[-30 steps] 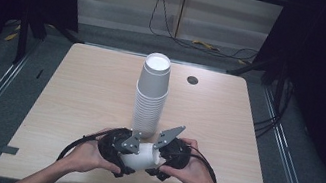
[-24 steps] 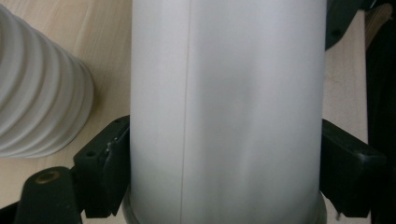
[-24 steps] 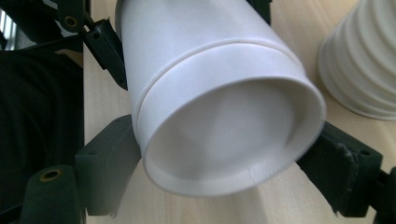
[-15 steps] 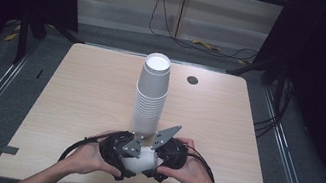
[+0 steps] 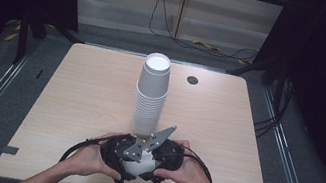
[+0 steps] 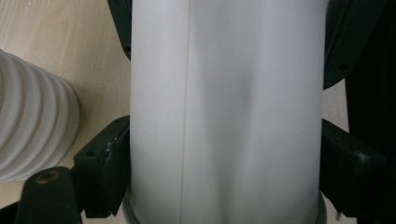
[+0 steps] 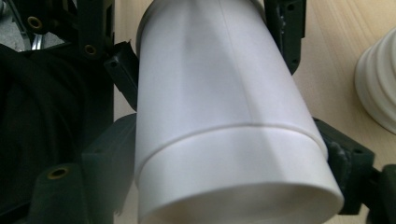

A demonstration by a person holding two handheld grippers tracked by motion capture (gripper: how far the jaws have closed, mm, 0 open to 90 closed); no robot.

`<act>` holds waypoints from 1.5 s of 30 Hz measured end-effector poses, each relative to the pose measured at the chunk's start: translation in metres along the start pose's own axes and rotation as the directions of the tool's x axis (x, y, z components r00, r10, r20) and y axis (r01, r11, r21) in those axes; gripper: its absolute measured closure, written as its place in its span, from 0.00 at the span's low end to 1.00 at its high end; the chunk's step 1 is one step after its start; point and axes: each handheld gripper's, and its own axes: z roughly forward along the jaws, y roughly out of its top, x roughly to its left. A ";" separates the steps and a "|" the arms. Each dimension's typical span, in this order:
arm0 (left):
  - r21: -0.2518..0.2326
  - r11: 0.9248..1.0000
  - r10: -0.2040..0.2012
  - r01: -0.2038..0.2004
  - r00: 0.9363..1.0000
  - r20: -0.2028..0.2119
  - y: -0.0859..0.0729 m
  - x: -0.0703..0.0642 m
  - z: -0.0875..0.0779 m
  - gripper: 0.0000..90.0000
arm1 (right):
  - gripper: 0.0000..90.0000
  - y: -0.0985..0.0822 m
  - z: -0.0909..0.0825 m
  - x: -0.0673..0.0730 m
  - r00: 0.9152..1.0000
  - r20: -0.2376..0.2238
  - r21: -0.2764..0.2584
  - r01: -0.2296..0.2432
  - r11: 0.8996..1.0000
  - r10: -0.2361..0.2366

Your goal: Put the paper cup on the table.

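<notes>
I hold nested cups (image 7: 224, 121) between both claws: left claw (image 6: 224, 154) and right claw (image 7: 229, 154) each clamp them. The stack (image 5: 151, 97) stands just beyond. I judge they are not yet separated.

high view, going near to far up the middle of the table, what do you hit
hands with the tongs around a white cup → tall stack of white cups → dark round hole in the tabletop, slightly right → far table edge
</notes>
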 end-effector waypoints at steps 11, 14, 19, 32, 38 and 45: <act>-0.020 1.000 0.008 -0.008 1.000 0.001 -0.002 0.000 -0.004 0.16 | 0.24 0.000 -0.002 0.002 1.000 -0.005 -0.028 -0.011 1.000 0.011; -0.049 0.999 -0.010 0.010 1.000 0.013 -0.003 0.000 -0.003 0.16 | 0.24 0.000 -0.003 0.002 1.000 -0.008 -0.032 -0.013 0.999 0.013; -0.079 0.997 -0.019 0.020 1.000 0.018 -0.006 0.000 -0.003 0.14 | 0.24 -0.002 -0.003 0.002 1.000 -0.010 -0.030 -0.005 1.000 0.005; -0.171 0.985 -0.019 0.021 1.000 0.016 -0.011 0.003 -0.013 0.15 | 0.24 -0.003 -0.005 0.000 1.000 -0.006 -0.037 -0.004 0.999 0.004; -0.231 0.973 -0.026 0.029 1.000 0.014 -0.014 0.004 -0.019 0.16 | 0.24 -0.005 -0.006 -0.001 1.000 -0.006 -0.045 -0.008 0.999 0.008; -0.348 0.934 -0.081 0.079 0.997 0.008 -0.018 0.006 -0.030 0.18 | 0.24 -0.009 -0.009 -0.003 1.000 0.008 -0.047 -0.029 0.998 0.029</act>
